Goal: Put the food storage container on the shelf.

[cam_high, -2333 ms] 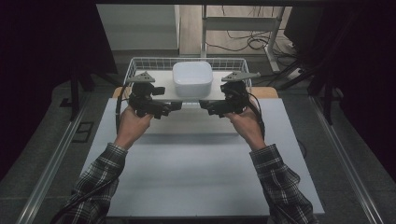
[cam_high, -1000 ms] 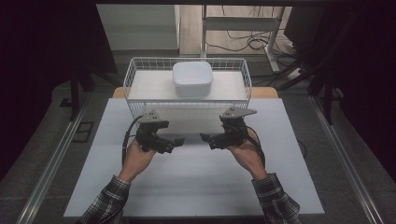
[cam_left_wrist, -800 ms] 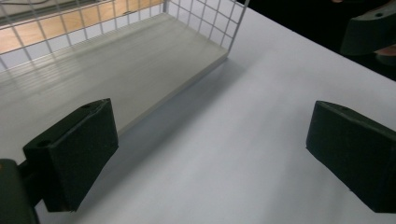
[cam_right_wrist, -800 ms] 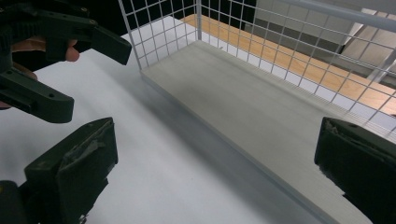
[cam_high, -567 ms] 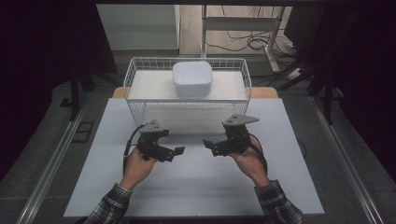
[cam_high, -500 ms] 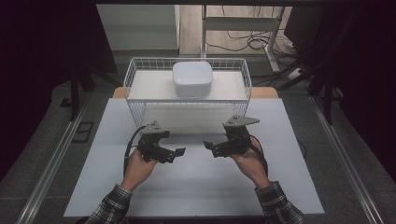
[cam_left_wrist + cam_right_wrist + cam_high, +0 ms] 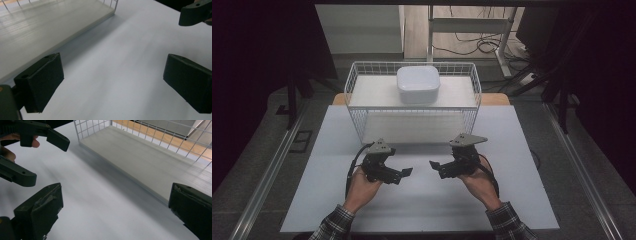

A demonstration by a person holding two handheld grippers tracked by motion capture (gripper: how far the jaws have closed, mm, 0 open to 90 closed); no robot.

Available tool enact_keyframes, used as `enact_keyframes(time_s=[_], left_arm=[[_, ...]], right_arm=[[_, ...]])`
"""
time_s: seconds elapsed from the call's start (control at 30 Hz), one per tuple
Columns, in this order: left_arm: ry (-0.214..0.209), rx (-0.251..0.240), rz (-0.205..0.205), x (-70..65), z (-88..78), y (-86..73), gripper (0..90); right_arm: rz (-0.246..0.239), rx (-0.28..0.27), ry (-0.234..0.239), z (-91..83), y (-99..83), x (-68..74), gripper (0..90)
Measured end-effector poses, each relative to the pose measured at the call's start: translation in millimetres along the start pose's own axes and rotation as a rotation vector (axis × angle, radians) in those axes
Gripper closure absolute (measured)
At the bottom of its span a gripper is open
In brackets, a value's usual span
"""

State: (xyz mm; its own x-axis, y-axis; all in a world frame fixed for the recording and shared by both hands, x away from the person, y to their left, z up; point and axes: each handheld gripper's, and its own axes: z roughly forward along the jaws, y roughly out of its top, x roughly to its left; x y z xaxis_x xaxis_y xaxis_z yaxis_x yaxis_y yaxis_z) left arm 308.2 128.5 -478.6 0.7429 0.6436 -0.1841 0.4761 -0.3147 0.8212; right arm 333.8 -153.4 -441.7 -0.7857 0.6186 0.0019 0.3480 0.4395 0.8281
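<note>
We list: white desk; white wire basket at its far edge, pale board as floor; white square lidded container in the basket, mid-rear; cables on the floor beyond.

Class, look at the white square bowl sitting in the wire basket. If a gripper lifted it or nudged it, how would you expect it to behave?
The white bowl looks rigid and smooth, so probably slippery between hard jaws. Its low, broad shape with rounded corners suggests it would slide rather than tip or roll. The wire basket surrounds it, so a push would likely end against the mesh.
</note>
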Motion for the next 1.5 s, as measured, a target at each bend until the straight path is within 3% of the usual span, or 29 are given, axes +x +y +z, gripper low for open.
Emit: enact_keyframes(time_s=[0.77, 1.0, 1.5], left_arm=[[0.011, 0.026, -0.011, -5.0, -10.5, -33.2, 2.6], [0.027, 0.029, -0.031, -1.6, -20.2, -43.7, 2.6], [0.062, 0.047, -0.067, -0.6, -43.5, -68.9, 2.5]], right_arm=[[0.01, 0.01, -0.007, -13.6, -33.5, 5.3, 0.0], [0.003, 0.009, -0.015, -20.6, -45.5, 5.3, 0.0], [0.046, 0.011, -0.055, -43.4, -70.3, -1.3, 0.0]])
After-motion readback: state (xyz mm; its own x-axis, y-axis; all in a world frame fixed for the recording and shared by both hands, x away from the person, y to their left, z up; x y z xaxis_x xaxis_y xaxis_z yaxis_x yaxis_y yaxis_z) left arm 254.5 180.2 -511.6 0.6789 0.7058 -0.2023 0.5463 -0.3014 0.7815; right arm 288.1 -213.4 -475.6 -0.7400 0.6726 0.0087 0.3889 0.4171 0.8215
